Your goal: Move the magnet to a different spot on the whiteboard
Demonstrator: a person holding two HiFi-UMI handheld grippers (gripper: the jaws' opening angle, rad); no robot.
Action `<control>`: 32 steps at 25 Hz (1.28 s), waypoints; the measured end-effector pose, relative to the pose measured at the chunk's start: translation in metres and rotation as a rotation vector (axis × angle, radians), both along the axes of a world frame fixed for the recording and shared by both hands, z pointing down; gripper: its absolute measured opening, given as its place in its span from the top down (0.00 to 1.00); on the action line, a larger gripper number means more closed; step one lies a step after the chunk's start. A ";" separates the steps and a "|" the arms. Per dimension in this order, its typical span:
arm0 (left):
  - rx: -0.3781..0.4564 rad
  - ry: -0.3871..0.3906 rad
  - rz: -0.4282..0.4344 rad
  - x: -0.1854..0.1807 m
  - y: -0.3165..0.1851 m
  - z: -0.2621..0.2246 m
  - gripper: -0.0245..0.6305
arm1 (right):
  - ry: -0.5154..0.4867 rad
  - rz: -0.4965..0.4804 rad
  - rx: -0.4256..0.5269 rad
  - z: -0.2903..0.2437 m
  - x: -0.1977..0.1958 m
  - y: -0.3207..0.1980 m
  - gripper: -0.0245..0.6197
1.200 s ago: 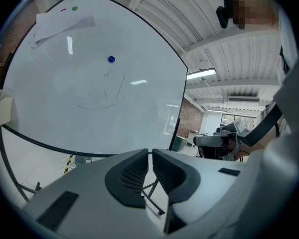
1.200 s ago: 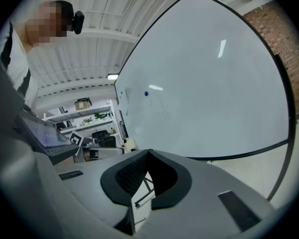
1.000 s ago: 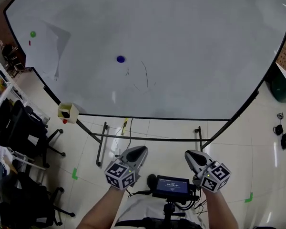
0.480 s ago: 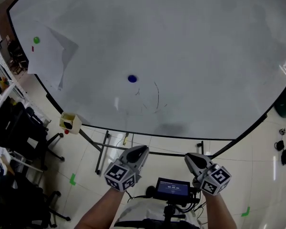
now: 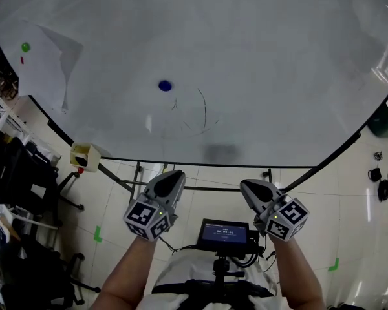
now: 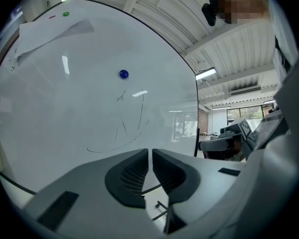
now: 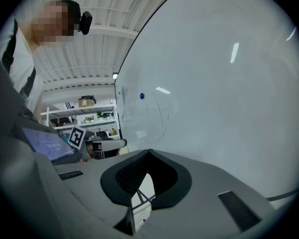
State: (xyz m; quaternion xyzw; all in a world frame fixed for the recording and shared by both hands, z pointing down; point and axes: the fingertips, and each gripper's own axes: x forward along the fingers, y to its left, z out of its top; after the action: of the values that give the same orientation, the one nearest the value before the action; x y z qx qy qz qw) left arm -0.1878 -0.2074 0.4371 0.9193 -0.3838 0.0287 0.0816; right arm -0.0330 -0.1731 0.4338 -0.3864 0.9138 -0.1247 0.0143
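A small blue magnet (image 5: 165,86) sticks to the large whiteboard (image 5: 265,57), left of some thin black scribbles (image 5: 197,112). It also shows in the left gripper view as the blue magnet (image 6: 123,74) and far off in the right gripper view as the blue magnet (image 7: 142,96). My left gripper (image 5: 171,178) is held below the board's lower edge, well short of the magnet. Its jaws stand a narrow slit apart with nothing between them (image 6: 150,152). My right gripper (image 5: 249,187) is level beside it, its tips meeting and empty (image 7: 148,152).
A sheet of paper (image 5: 42,63) hangs at the board's upper left under a green magnet (image 5: 26,46). A yellow box (image 5: 84,155) sits by the board's lower left edge. Black office chairs (image 5: 26,179) stand left, the stand's legs (image 5: 137,179) ahead, and a small screen (image 5: 224,233) between my arms.
Both grippers have moved forward toward the whiteboard and risen a little. The board now fills more of the head view. Neither gripper's jaws have changed.
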 end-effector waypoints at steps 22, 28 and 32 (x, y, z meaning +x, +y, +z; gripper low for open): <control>0.254 -0.265 -0.102 -0.028 -0.048 -0.052 0.87 | -0.046 -0.129 0.039 -0.011 -0.035 -0.054 0.91; 0.413 -0.458 -0.152 -0.027 -0.075 -0.099 0.87 | -0.077 -0.113 0.045 -0.019 -0.026 -0.063 0.91; 0.467 -0.592 -0.209 -0.028 -0.087 -0.126 0.86 | -0.091 -0.091 0.041 -0.019 -0.019 -0.066 0.91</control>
State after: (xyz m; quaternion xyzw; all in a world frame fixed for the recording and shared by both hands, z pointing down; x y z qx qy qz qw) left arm -0.2157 -0.2942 0.3114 0.8212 -0.4784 0.1960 -0.2416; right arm -0.0522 -0.2396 0.4152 -0.3380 0.9311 -0.1240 0.0582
